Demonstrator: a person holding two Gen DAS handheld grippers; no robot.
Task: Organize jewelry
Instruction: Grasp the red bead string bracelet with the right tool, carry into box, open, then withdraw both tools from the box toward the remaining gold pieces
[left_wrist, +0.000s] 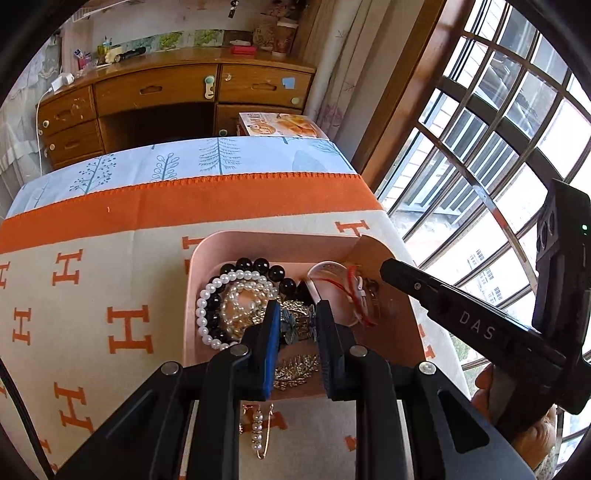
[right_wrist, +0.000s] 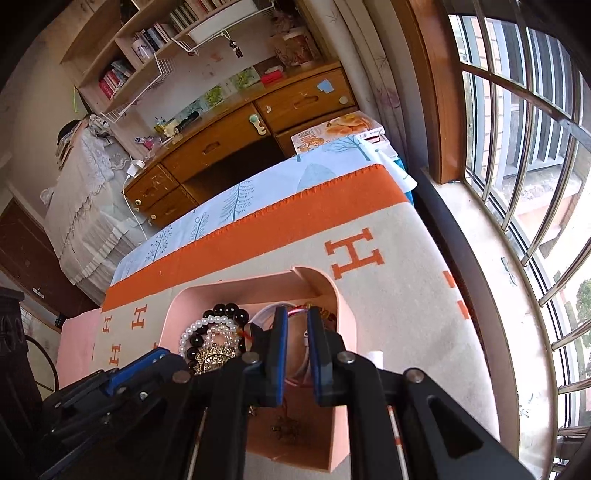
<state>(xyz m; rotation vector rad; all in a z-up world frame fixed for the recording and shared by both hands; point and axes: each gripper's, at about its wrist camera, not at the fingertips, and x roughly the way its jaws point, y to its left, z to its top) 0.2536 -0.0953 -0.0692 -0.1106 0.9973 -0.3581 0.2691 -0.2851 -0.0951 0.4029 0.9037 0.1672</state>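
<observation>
We hover both hand-held grippers over the pink tray (left_wrist: 207, 243) of jewelry. The left hand-held gripper (left_wrist: 295, 319) pinches a blue-petalled brooch (left_wrist: 291, 325); the right hand-held gripper (right_wrist: 295, 325) looks nearly closed, its hold unclear. Next, we judge, comes placing the brooch.

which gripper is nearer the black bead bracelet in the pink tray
Left. The left gripper hangs over the pile just beside the black bead bracelet; the right gripper is over the tray's far side.

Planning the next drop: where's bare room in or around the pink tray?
Free: the tray floor by its right wall, and the H-print cloth left of the tray. Crowded: the tray's left half, with pearl bracelet, black beads and gold pieces; a pearl pin lies below the near rim.
</observation>
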